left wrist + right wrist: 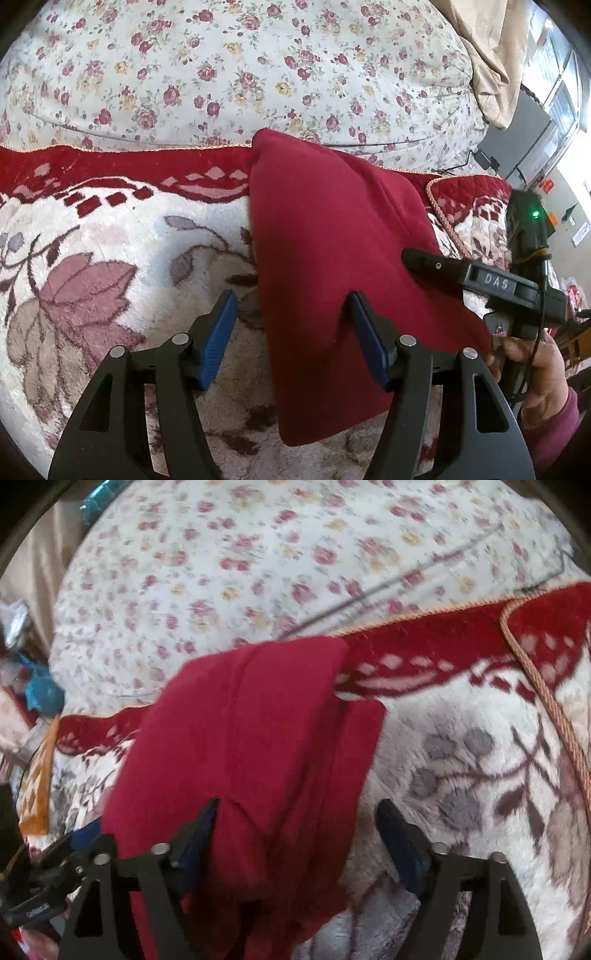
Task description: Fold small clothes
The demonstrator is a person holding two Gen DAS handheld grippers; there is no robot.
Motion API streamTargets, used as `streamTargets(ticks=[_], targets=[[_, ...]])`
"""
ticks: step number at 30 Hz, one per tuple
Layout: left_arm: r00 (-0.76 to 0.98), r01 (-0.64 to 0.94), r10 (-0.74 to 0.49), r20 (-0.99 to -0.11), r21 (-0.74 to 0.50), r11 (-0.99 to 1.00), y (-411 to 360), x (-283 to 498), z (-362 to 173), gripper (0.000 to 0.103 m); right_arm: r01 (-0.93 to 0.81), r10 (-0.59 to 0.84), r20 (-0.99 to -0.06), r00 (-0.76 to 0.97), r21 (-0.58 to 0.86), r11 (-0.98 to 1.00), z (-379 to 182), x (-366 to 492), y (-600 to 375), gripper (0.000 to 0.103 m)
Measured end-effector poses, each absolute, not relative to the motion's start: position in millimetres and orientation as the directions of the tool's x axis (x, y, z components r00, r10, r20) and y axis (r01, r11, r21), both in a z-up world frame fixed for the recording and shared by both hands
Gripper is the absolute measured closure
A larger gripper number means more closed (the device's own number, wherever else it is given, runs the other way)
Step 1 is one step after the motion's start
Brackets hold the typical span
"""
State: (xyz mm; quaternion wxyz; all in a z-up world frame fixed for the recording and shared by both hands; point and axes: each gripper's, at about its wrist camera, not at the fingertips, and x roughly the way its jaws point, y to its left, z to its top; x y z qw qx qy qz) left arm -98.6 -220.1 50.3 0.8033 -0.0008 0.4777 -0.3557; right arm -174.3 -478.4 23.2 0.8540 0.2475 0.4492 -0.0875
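A dark red garment [332,229] lies folded into a long strip on a plush floral blanket [110,258]. My left gripper [293,328] stands open at the garment's near left edge. The cloth runs between the blue pads [218,339] and laps over the right one, and nothing is pinched. In the right wrist view the same garment [251,731] hangs blurred between the wide jaws of my right gripper [299,827], which is open; cloth drapes against its left finger [201,830]. One finger of the right gripper [424,260] rests on the garment's right side.
A quilt with small roses [258,66] covers the bed beyond the blanket's red border [110,166]. A hand in a maroon sleeve [535,373] holds the right gripper. A beige curtain [491,55] and window are at the far right. Clutter [33,690] lies at the left.
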Motion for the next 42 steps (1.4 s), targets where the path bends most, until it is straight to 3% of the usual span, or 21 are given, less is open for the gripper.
streamTargets(ticks=[3, 10, 14, 22, 34, 35, 37, 42], targets=[[0.286, 0.569, -0.575, -0.767, -0.347, 0.746, -219.7, -99.0, 49.8, 0.037, 0.394, 0.139, -0.796, 0.589, 0.433, 0.811, 14.3, -179.8, -489.7, 0.018], [0.277, 0.563, -0.583, -0.764, -0.363, 0.742, -219.2, -98.4, 50.1, 0.037, 0.393, 0.133, -0.79, 0.599, 0.435, 0.81, 17.4, -179.3, -486.4, 0.018], [0.213, 0.514, -0.627, -0.75, -0.46, 0.724, -219.3, -86.0, 46.8, 0.037, 0.376, 0.165, -0.772, 0.613, 0.469, 0.799, 17.8, -178.4, -486.0, 0.018], [0.098, 0.466, -0.688, -0.719, -0.577, 0.67, -234.2, -59.2, 37.8, 0.027, 0.346, 0.209, -0.753, 0.625, 0.506, 0.79, 13.6, -172.0, -485.8, 0.017], [-0.002, 0.474, -0.688, -0.726, -0.607, 0.638, -255.5, -41.2, 20.5, 0.022, 0.303, 0.24, -0.724, 0.647, 0.533, 0.79, 10.0, -162.5, -485.5, 0.013], [0.001, 0.482, -0.686, -0.728, -0.6, 0.638, -255.4, -42.1, 21.3, 0.023, 0.299, 0.24, -0.725, 0.645, 0.529, 0.794, 10.1, -161.5, -484.4, 0.014], [0.01, 0.491, -0.682, -0.731, -0.59, 0.64, -255.5, -44.0, 21.8, 0.026, 0.288, 0.249, -0.718, 0.65, 0.535, 0.794, 10.6, -160.4, -483.7, 0.028], [0.046, 0.5, -0.672, -0.739, -0.566, 0.656, -250.8, -50.7, 32.3, 0.041, 0.245, 0.255, -0.708, 0.659, 0.523, 0.817, 20.3, -159.9, -475.3, 0.048]])
